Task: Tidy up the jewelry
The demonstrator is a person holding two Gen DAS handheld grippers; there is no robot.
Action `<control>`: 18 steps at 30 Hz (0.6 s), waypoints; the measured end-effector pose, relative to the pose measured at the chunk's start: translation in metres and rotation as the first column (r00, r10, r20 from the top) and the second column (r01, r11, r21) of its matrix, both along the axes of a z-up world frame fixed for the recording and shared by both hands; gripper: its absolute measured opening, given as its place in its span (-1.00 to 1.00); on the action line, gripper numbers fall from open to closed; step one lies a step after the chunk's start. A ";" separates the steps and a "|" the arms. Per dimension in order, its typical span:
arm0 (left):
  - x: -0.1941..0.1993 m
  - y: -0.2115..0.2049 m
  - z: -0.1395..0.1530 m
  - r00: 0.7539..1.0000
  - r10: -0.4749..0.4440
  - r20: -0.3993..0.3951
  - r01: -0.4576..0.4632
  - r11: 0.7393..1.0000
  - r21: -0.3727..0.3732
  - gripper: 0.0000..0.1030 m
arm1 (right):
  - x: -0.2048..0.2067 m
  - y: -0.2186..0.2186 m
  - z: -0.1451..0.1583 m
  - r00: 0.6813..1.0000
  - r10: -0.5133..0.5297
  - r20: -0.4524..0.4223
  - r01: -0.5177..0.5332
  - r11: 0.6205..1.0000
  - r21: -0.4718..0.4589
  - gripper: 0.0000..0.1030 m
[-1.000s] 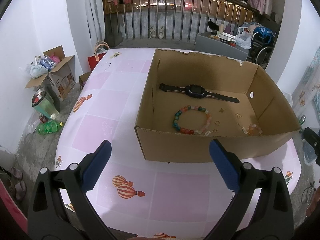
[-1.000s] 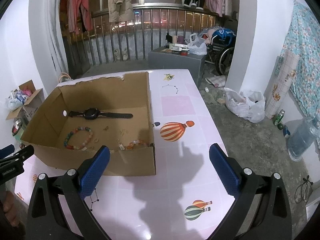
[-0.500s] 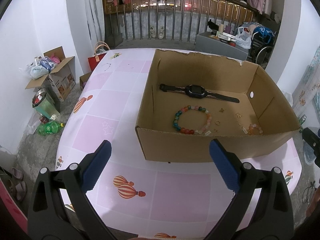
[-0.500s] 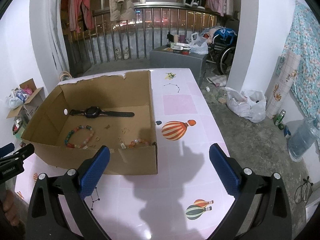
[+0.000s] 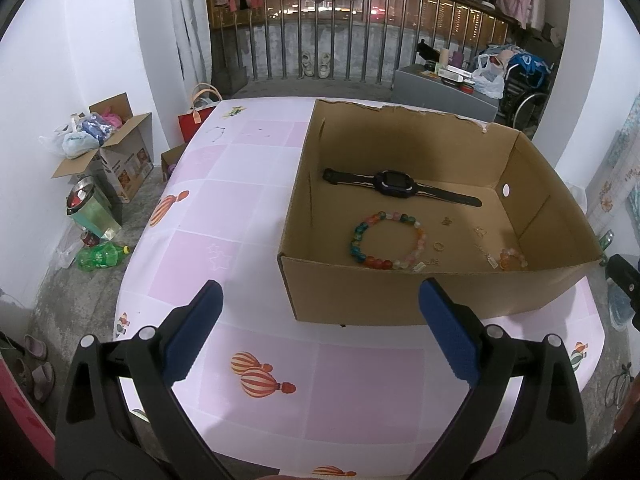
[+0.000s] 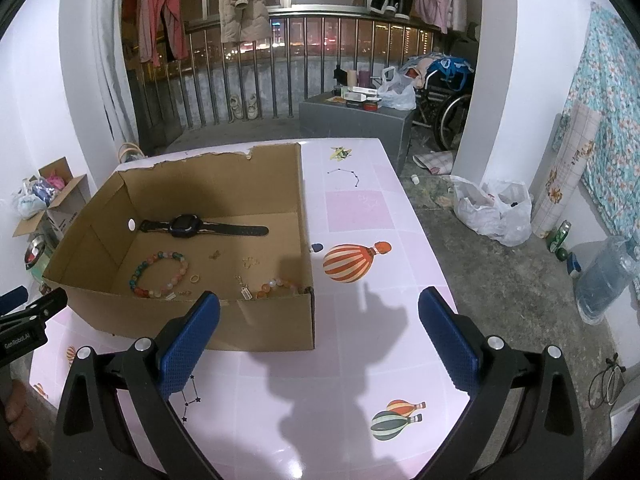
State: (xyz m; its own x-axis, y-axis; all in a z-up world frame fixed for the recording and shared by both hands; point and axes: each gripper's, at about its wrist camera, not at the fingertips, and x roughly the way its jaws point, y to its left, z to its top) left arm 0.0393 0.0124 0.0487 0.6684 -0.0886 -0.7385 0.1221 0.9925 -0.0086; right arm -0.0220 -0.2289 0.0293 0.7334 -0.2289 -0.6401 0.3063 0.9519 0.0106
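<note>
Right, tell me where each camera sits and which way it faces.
Left wrist: on the left gripper, above the table's near left, facing the cardboard box; own open fingers show.
Right wrist: on the right gripper, above the near right, facing box and balcony; own open fingers, left gripper at the left edge.
Shared: box, watch, bead bracelet.

A cardboard box (image 5: 420, 304) is set on the table (image 5: 224, 216). Inside it, a watch (image 5: 394, 185) is laid toward the far wall, a bead bracelet (image 5: 386, 246) nearer the front, and a smaller bracelet (image 5: 512, 259) in the front right corner.
</note>
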 end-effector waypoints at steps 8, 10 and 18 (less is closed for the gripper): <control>0.001 0.004 0.000 1.000 0.003 0.001 -0.003 1.000 -0.003 0.84 | 0.001 0.000 0.000 1.000 0.001 -0.001 -0.001 1.000 -0.001 0.88; 0.001 0.003 0.000 1.000 0.003 0.001 -0.003 1.000 -0.001 0.84 | 0.000 0.000 0.000 1.000 0.000 0.000 0.000 1.000 -0.002 0.88; 0.001 0.005 0.000 1.000 0.003 -0.001 -0.003 1.000 -0.002 0.84 | -0.001 0.000 0.002 1.000 0.000 0.003 0.000 1.000 -0.006 0.88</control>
State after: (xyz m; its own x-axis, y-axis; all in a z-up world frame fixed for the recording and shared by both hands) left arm 0.0408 0.0170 0.0489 0.6681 -0.0882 -0.7388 0.1190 0.9928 -0.0109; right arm -0.0225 -0.2289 0.0311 0.7353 -0.2322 -0.6368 0.3059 0.9520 0.0061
